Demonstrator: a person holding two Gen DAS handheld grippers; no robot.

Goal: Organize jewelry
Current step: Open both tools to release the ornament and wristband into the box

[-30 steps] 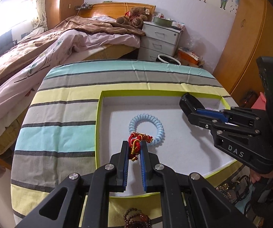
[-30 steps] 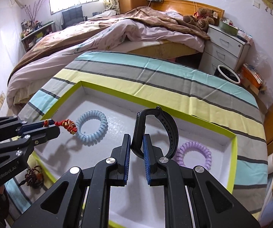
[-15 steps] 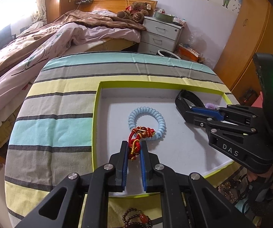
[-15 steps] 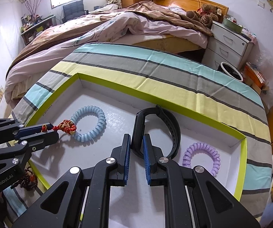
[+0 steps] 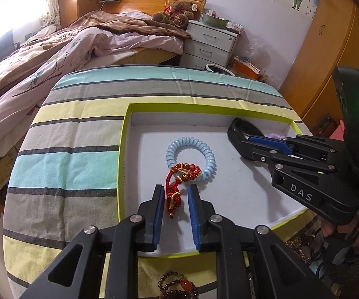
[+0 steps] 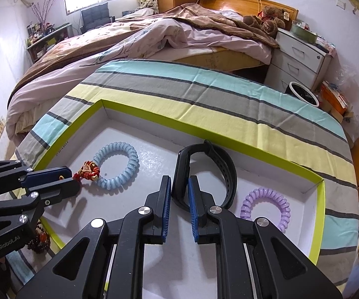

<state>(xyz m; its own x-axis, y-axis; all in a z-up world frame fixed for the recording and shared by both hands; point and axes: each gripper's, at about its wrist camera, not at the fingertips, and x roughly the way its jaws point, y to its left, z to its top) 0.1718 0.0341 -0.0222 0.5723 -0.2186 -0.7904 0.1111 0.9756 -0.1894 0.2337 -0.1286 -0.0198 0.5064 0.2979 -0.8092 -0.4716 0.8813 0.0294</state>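
A white tray with a lime rim [image 5: 123,149] [image 6: 154,119] lies on the striped table. My left gripper [image 5: 175,194] is open, its fingers either side of the red knotted bracelet [image 5: 179,182] [image 6: 87,172], which lies on the tray floor against a light blue coil bracelet [image 5: 191,158] [image 6: 118,165]. My right gripper [image 6: 180,186] [image 5: 239,139] has its fingers apart around the black wristband [image 6: 219,172], which rests in the tray. A purple coil bracelet [image 6: 266,208] lies to its right.
A dark bead bracelet [image 5: 177,286] [image 6: 39,240] lies on the cloth outside the tray's near edge. A bed, a white nightstand [image 5: 209,47] and wooden wardrobes stand beyond the table.
Both grippers lowered into the tray and their fingers opened. The red bracelet and the black wristband now lie on the tray floor.
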